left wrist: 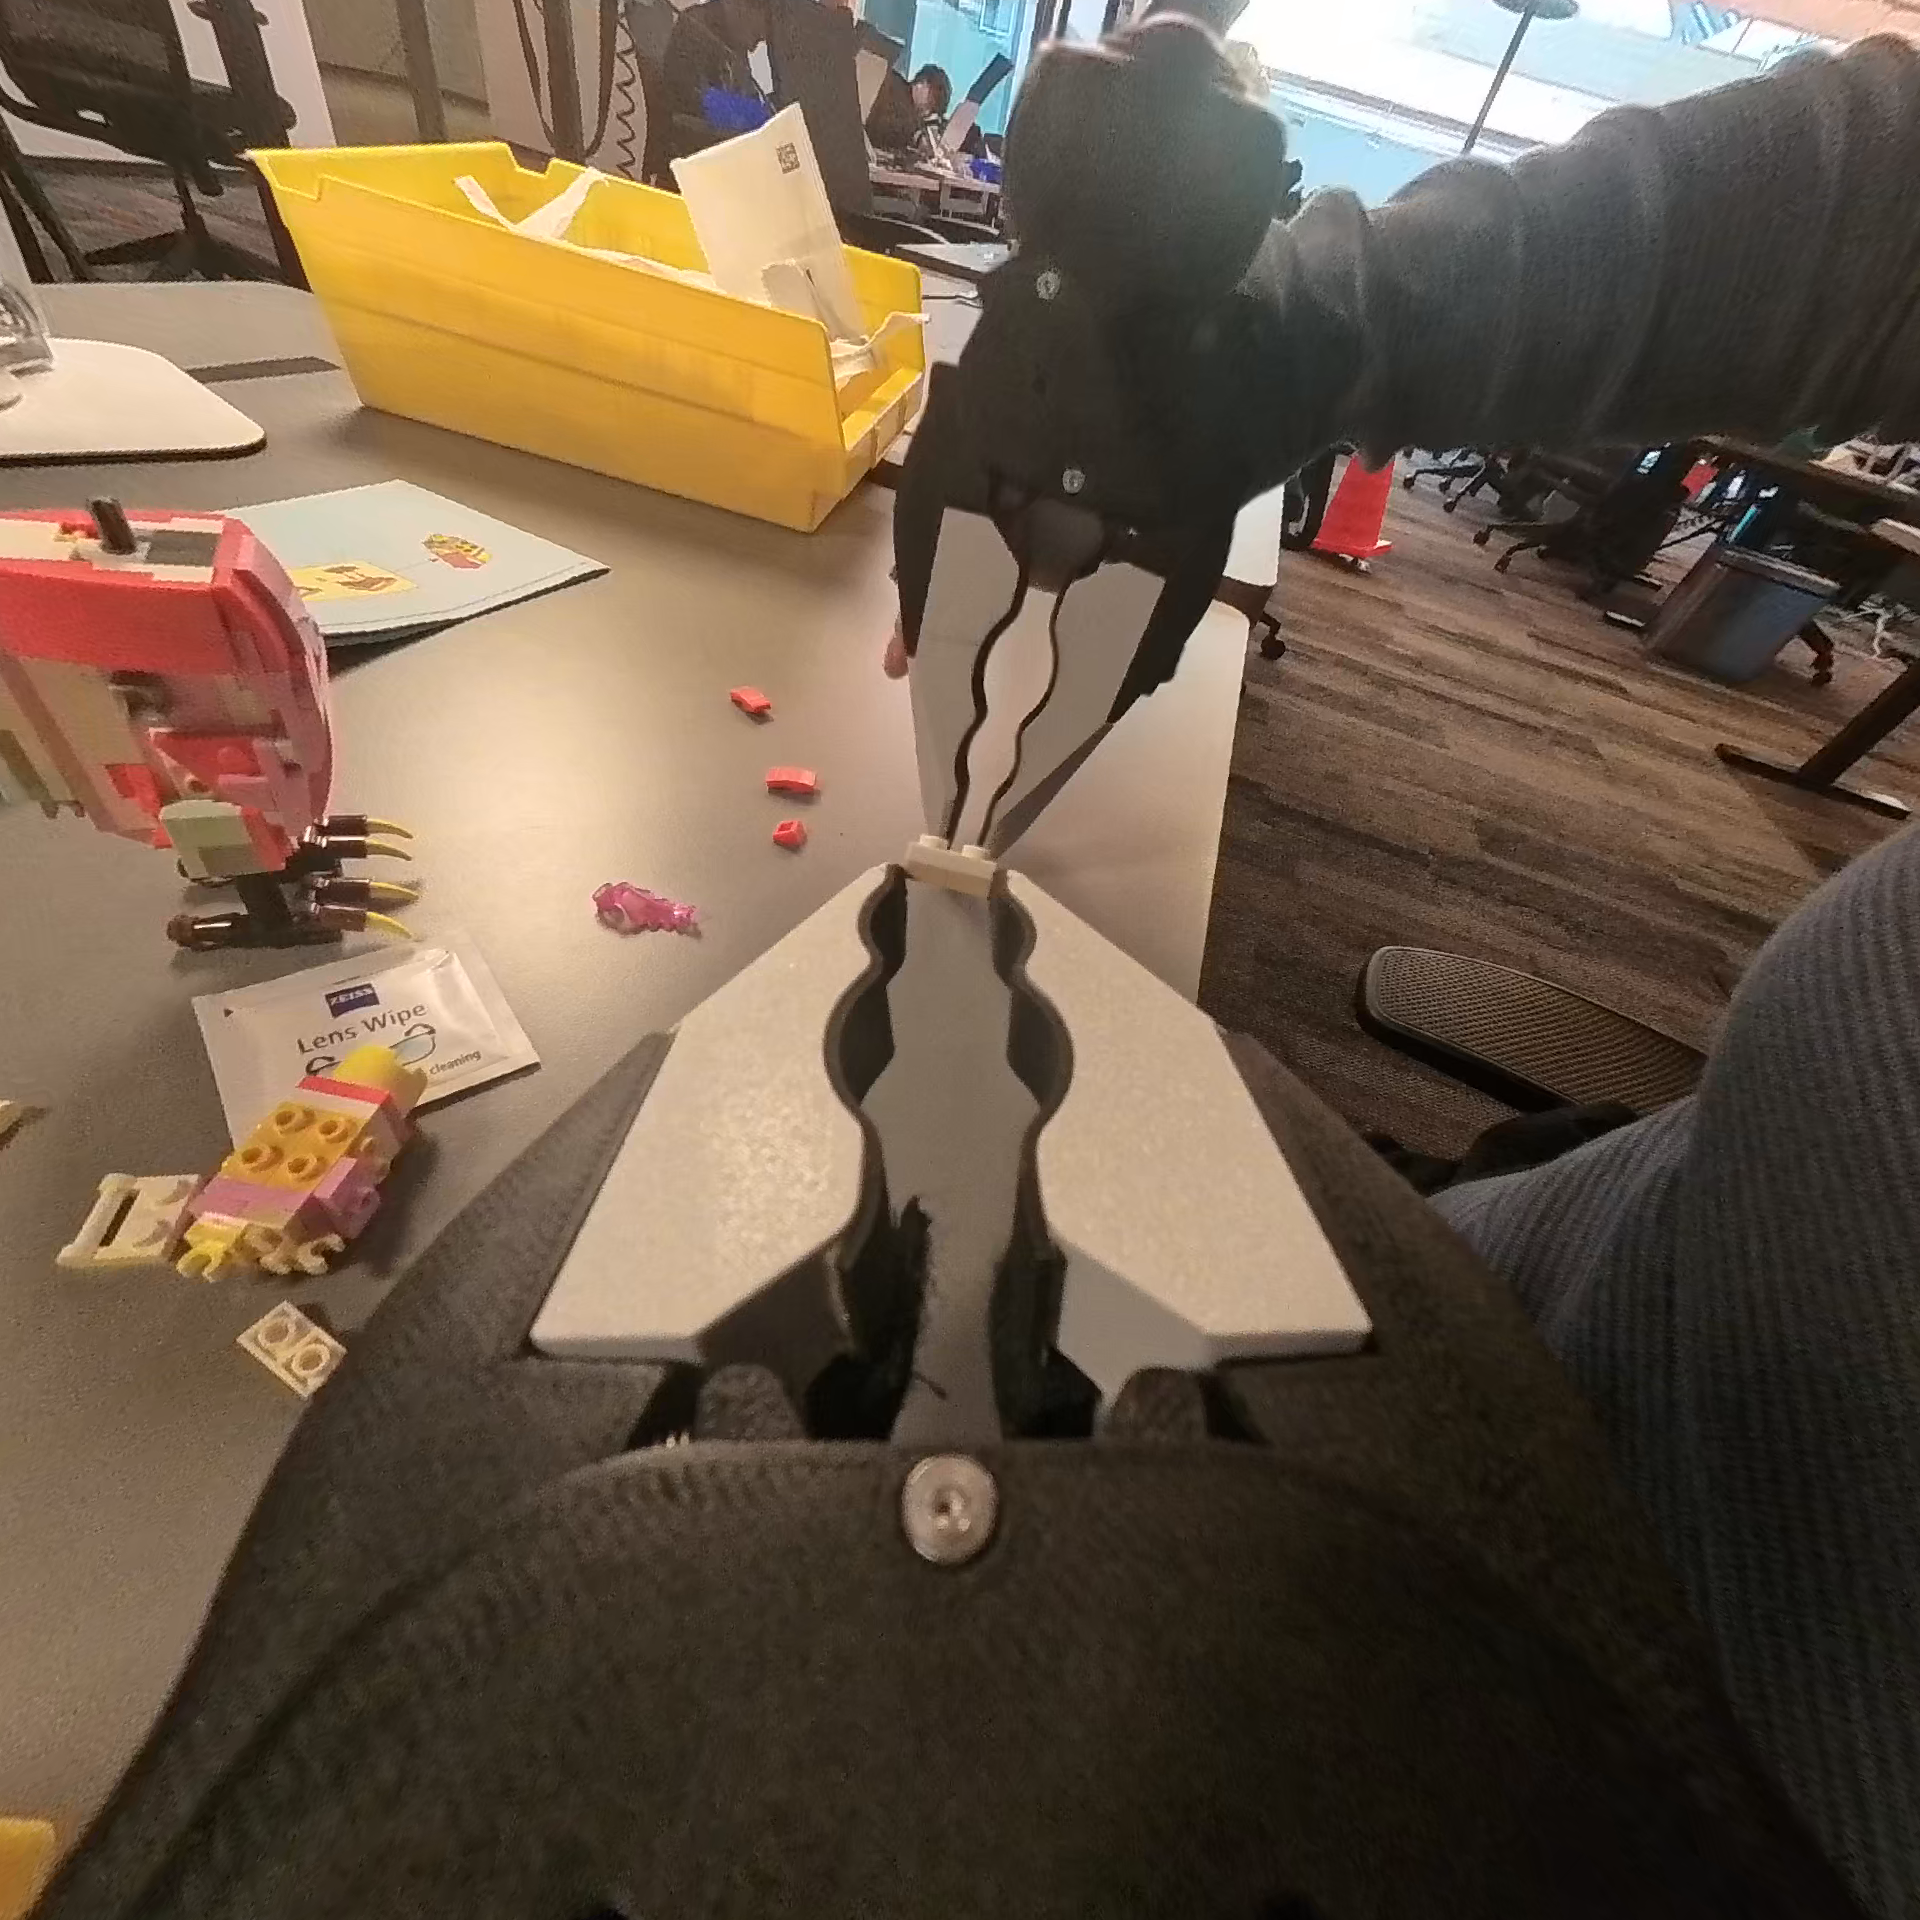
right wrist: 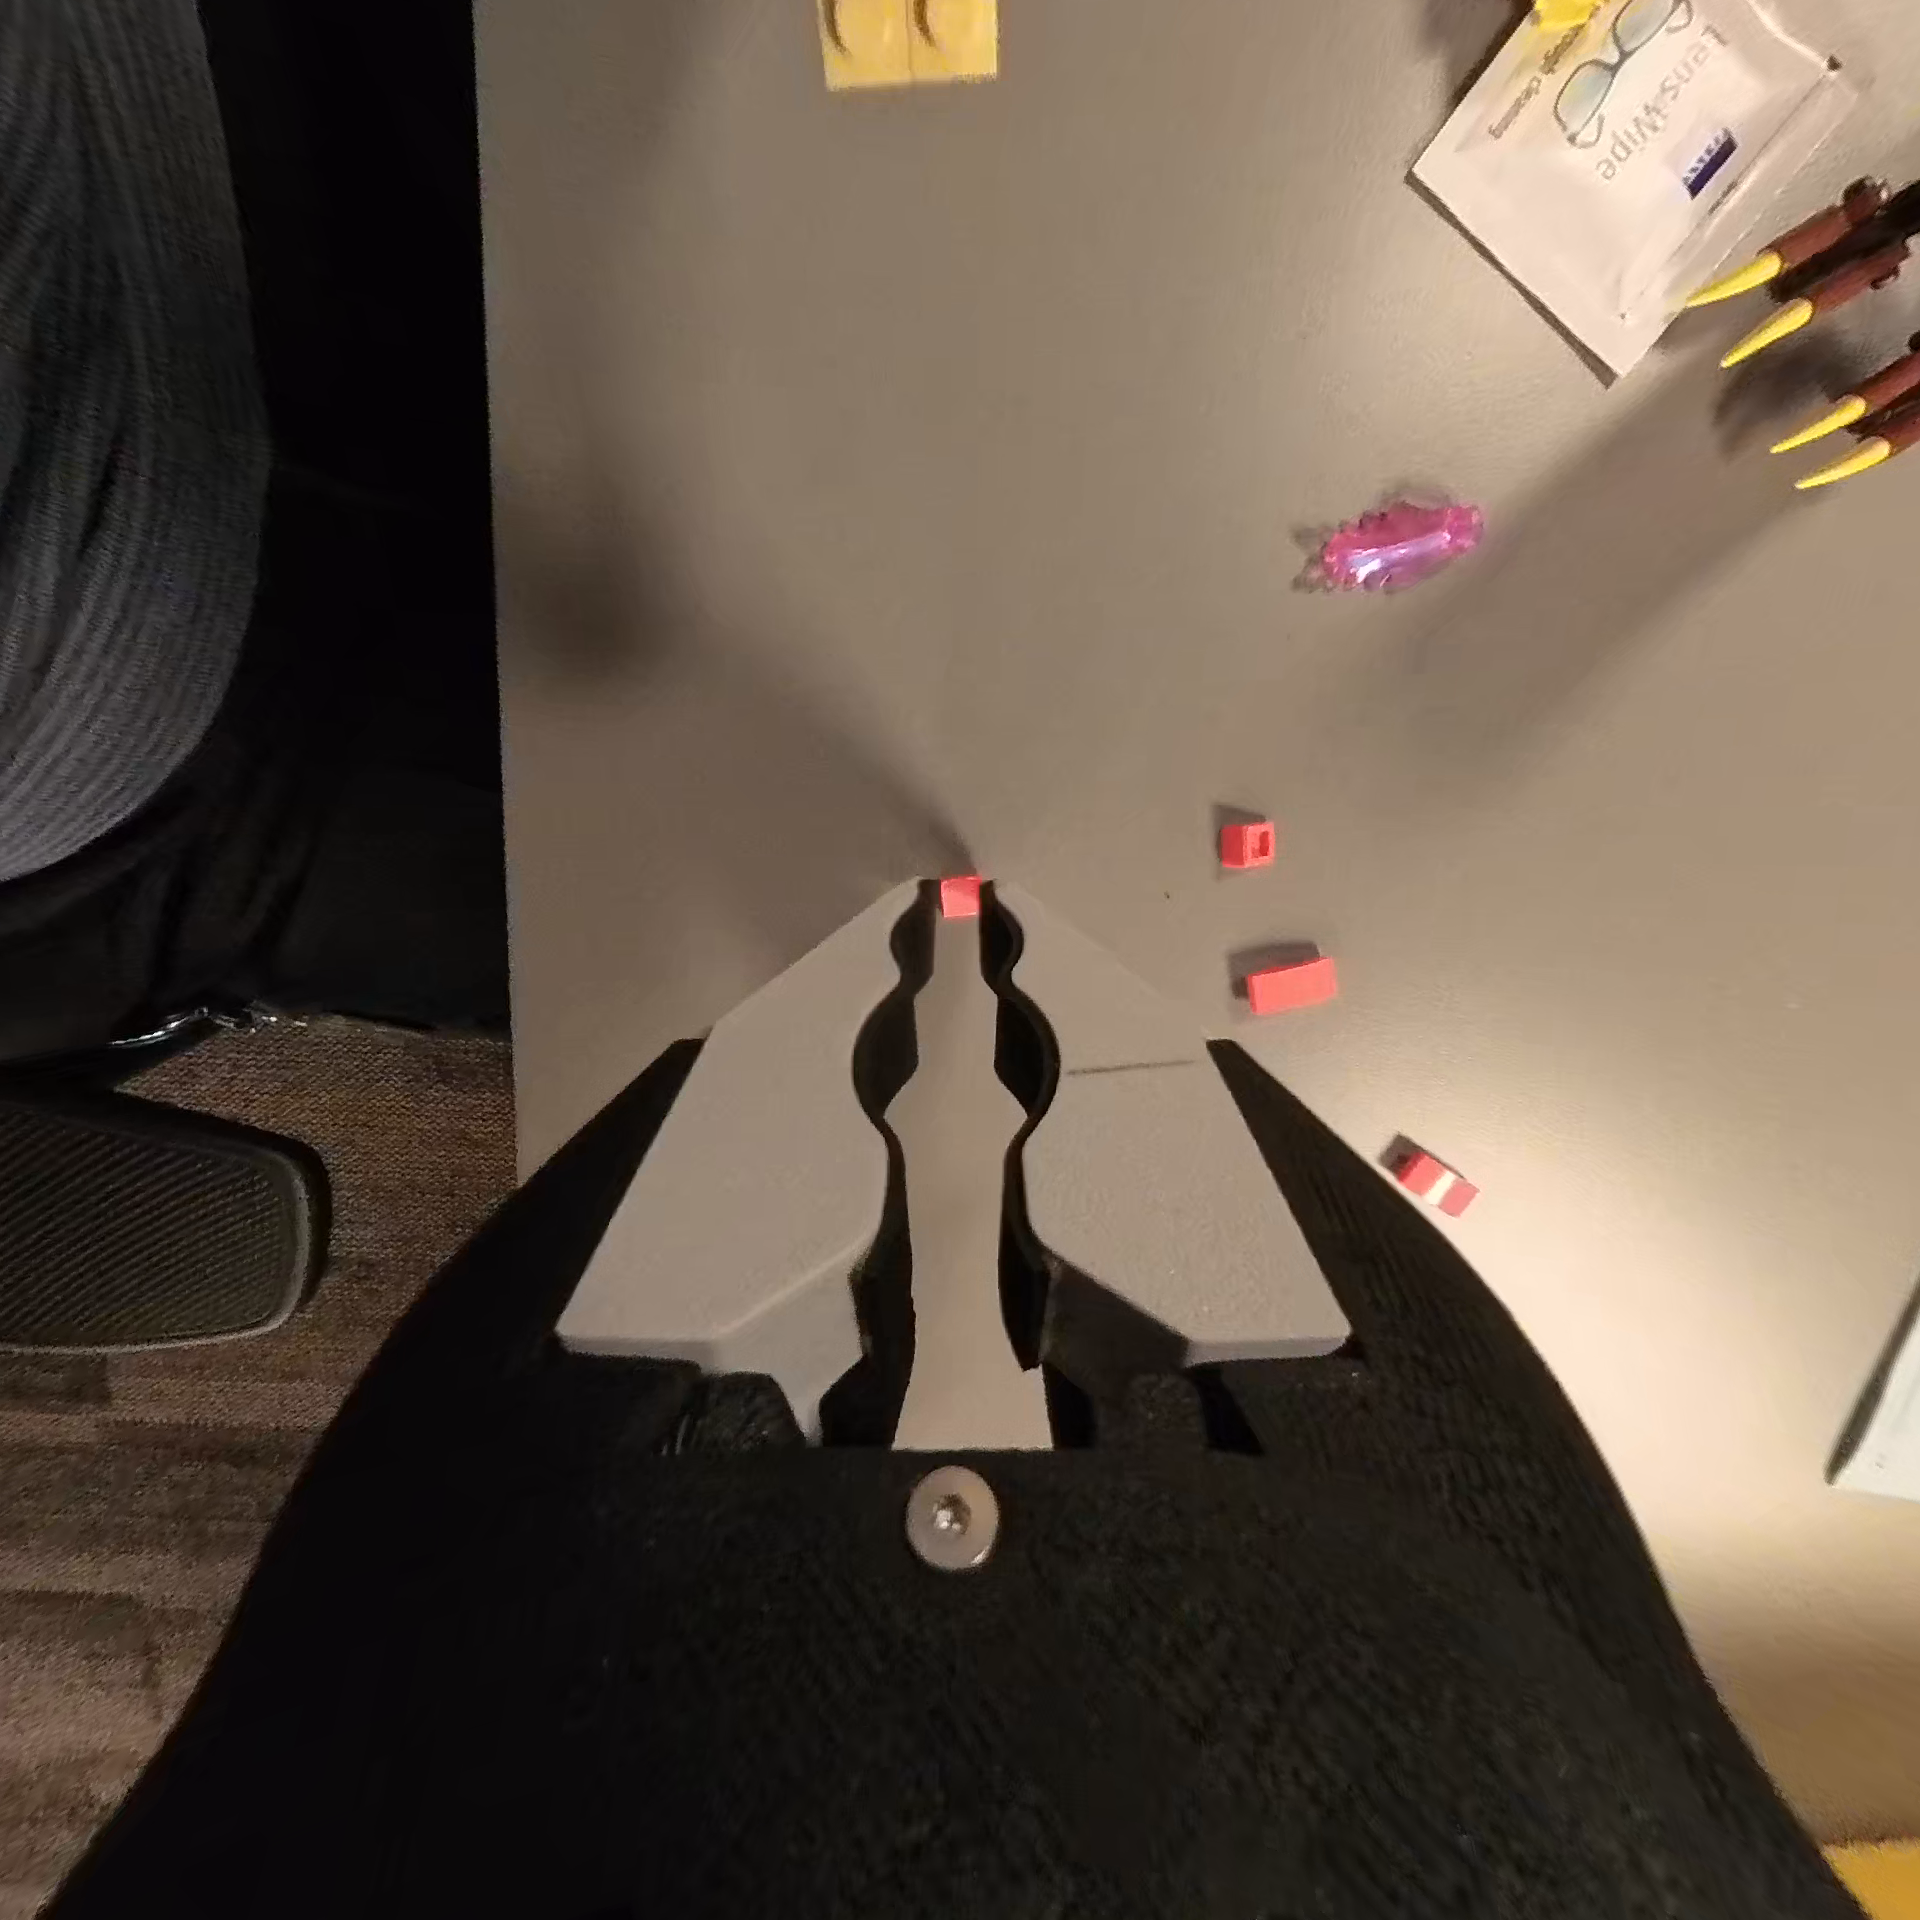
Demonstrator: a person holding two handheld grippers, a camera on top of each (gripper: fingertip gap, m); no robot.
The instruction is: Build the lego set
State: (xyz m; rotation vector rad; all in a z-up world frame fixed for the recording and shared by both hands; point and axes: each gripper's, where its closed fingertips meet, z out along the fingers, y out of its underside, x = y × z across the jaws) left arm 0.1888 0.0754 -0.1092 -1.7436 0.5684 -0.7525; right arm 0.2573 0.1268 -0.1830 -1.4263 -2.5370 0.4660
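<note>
The left claw (left wrist: 951, 878) pinches a small white two-stud brick (left wrist: 953, 871) crosswise between its fingertips, held up above the grey bench (left wrist: 582, 727) near its right edge. The right claw (right wrist: 958, 896) points straight down at the bench and grips a tiny red brick (right wrist: 960, 898) between its tips, close to the bench top; whether the brick touches the bench cannot be told. In the left wrist view the right claw's tips stand just behind the white brick.

Three more red pieces (right wrist: 1288, 984) lie loose on the bench just beside the right claw. A clear pink piece (left wrist: 644, 907) lies farther left. Beyond it stands a red and pink brick figure (left wrist: 177, 686) with yellow-tipped talons, and in front of that a white wipe sachet (left wrist: 364, 1023) with a small yellow and pink brick block (left wrist: 301, 1164) lying partly on it. A yellow bin (left wrist: 582, 343) holding papers sits at the far side, near an instruction booklet (left wrist: 416, 556).
</note>
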